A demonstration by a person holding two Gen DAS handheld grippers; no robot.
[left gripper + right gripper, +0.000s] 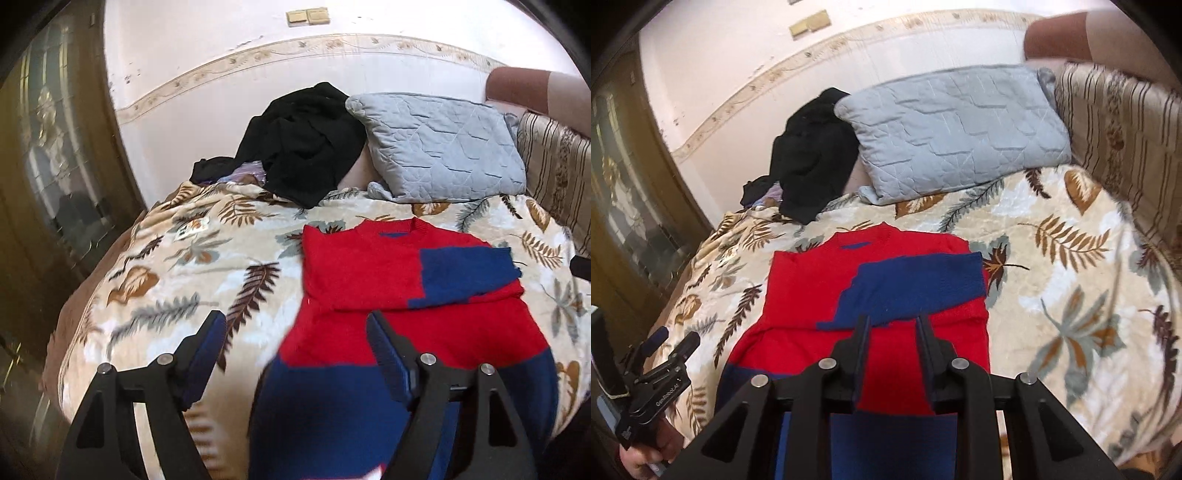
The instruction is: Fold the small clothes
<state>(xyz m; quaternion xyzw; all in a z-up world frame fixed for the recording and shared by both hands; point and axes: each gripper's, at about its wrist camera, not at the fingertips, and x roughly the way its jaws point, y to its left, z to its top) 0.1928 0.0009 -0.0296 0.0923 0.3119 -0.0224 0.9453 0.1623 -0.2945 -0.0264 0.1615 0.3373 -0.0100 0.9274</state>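
Pale pink wall (207, 74) with a patterned border strip closes the background, beyond both claws; a dark glazed door (55, 147) stands far to the left of the left claw. Leaf-print blanket (177, 266) covers the bed on which everything lies.

Task garment: a red-and-blue knitted sweater (362, 266), spread flat on the blanket directly ahead of and beneath both claws. Its round neckline points away from the claws, toward the pillow. One blue sleeve (923, 284) is folded crosswise over the red chest, its cuff reaching the garment's right edge. The lower body is a broad blue band, nearest the claws, partly hidden by them.

Left claw (295, 332): jaws spread wide, blue pads visible, nothing between them; it hovers over the sweater's left edge, where red meets blue. In the right wrist view it appears low at the left, held by a hand (642, 458).

Right claw (892, 325): jaws narrow but apart, gripping nothing, above the sweater's middle just short of the folded sleeve.

Beyond the sweater: a grey quilted pillow (953, 133), with a heap of black clothing (812, 158) just left of it.
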